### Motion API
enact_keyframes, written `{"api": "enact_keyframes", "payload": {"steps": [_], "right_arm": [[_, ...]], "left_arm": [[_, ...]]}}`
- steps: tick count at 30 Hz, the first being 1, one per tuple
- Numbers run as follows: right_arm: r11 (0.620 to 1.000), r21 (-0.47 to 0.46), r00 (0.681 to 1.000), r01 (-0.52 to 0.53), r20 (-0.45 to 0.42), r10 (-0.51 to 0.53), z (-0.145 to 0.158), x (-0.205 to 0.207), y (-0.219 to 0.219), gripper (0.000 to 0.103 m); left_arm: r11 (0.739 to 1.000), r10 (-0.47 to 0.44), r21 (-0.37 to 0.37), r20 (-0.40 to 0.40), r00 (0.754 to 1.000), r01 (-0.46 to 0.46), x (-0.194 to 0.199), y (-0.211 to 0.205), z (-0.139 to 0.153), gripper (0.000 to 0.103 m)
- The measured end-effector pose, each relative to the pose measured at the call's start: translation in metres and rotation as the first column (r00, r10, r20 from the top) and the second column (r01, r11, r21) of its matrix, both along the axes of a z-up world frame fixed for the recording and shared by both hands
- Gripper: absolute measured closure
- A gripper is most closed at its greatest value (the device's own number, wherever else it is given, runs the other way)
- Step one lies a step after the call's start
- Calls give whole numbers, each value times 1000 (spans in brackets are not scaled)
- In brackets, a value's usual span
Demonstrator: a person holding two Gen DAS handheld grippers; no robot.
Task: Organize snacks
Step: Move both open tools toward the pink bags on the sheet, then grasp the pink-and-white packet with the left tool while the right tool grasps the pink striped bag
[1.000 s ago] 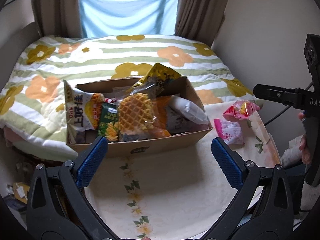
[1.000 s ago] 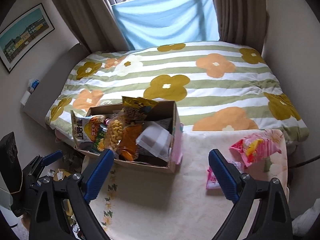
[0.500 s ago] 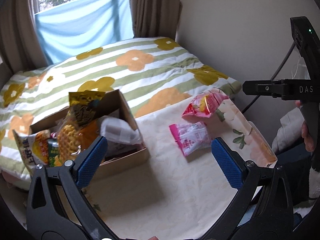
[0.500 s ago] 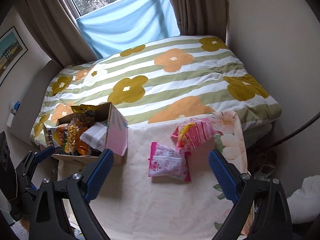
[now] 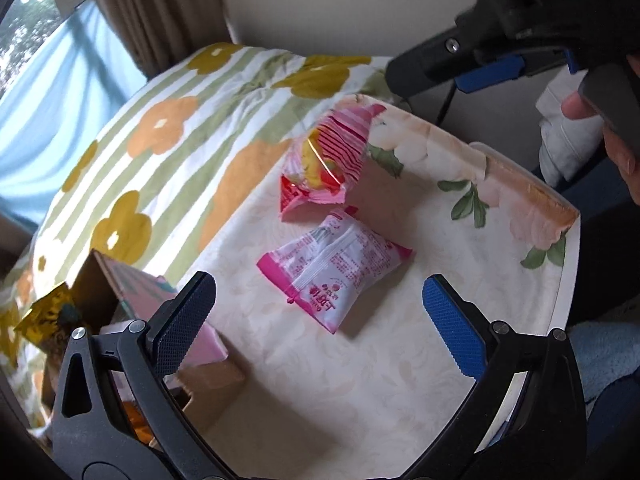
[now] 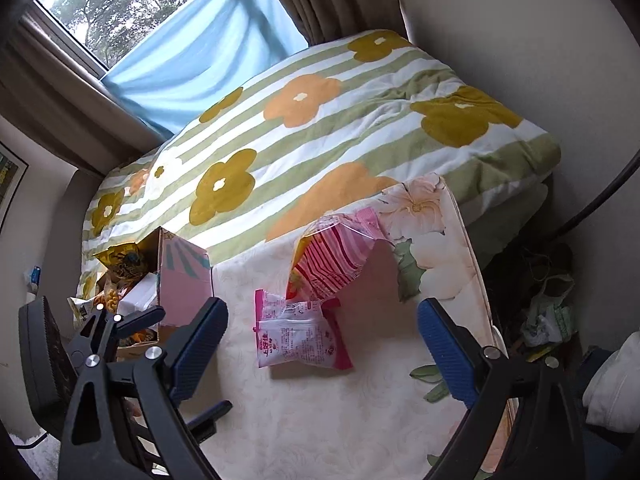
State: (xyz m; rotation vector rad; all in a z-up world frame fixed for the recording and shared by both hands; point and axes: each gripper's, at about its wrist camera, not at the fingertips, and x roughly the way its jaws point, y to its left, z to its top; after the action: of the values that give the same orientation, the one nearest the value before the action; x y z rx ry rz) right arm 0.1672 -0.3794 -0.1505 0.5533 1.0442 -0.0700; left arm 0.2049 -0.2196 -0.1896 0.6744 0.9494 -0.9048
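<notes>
A flat pink-and-white snack packet (image 5: 334,270) (image 6: 298,330) lies on the floral tablecloth. A puffed pink striped snack bag (image 5: 326,160) (image 6: 334,258) lies just beyond it. A cardboard box (image 5: 120,280) (image 6: 182,280) holding several snacks stands at the left. My left gripper (image 5: 316,320) is open, above the table, with the flat packet just ahead between its fingers. My right gripper (image 6: 322,340) is open and hovers over the same packet. The right gripper also shows at the top right of the left wrist view (image 5: 488,60).
The small table (image 5: 400,380) has a rounded edge at the right (image 5: 568,264). A bed with a green striped flower quilt (image 6: 320,120) adjoins its far side. A wall, a curtain and a window lie behind. A cable and clutter lie on the floor at the right (image 6: 548,312).
Both grippers have swung right, away from the box and closer to the two pink snacks. Both stay open and empty.
</notes>
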Motion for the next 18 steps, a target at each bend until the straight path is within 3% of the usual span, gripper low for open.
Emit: {"api": "enact_keyframes", "payload": {"steps": [6,18], "right_arm": [[995,98,998,29,-54,-24,-34,11,-12,8],[936,339,994,97,-78,-75,-80,53,-30,8]], "left_arm": [[988,-98,115,-40,994,102,11,-31,-51,0],[970,-174,153,-102,979,189,26,-61,-91,0]]}}
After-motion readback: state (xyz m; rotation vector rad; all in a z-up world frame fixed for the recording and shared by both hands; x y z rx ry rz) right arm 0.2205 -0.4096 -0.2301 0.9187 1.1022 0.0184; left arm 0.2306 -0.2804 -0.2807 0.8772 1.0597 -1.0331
